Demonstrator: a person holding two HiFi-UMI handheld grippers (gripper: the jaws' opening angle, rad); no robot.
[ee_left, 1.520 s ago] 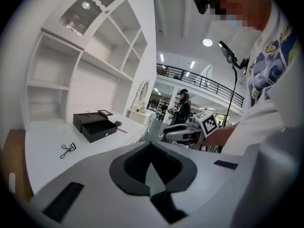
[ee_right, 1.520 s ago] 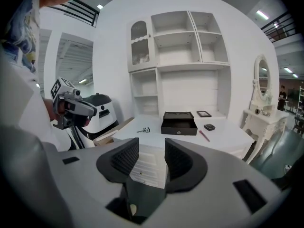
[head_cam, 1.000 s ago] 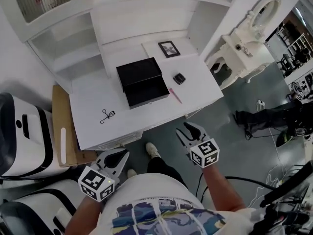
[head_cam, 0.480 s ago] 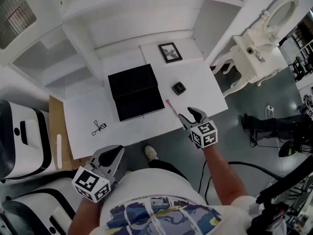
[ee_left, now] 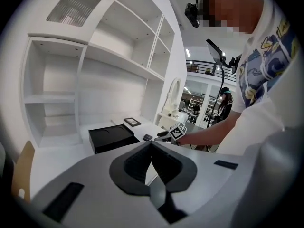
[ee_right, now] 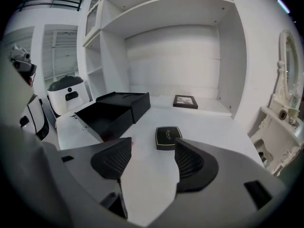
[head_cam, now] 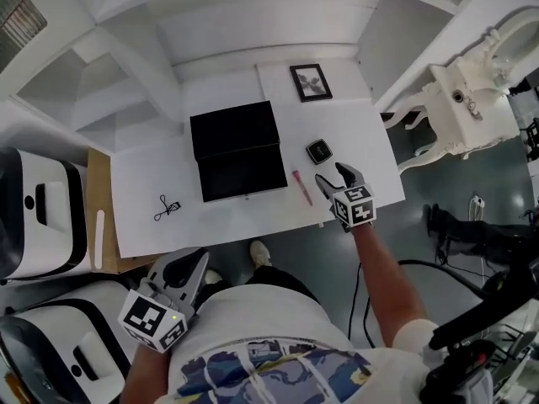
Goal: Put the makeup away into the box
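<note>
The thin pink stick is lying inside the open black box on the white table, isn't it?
Not quite. The thin pink stick is not inside the open black box. It lies on the white table, just to the right of the box. The head view shows this; the box is indeed open and on the table.

**Open lane at the table's right front**

Bare table [head_cam: 358, 150] surrounds the compact [head_cam: 319, 151], with open access from the front edge. The open black box [head_cam: 240, 150] blocks the centre, and a pink pencil [head_cam: 301, 187] lies between the two. To the left, only an eyelash curler [head_cam: 167, 208] interrupts the bare surface. Shelving [head_cam: 253, 23] walls off the back.
</note>
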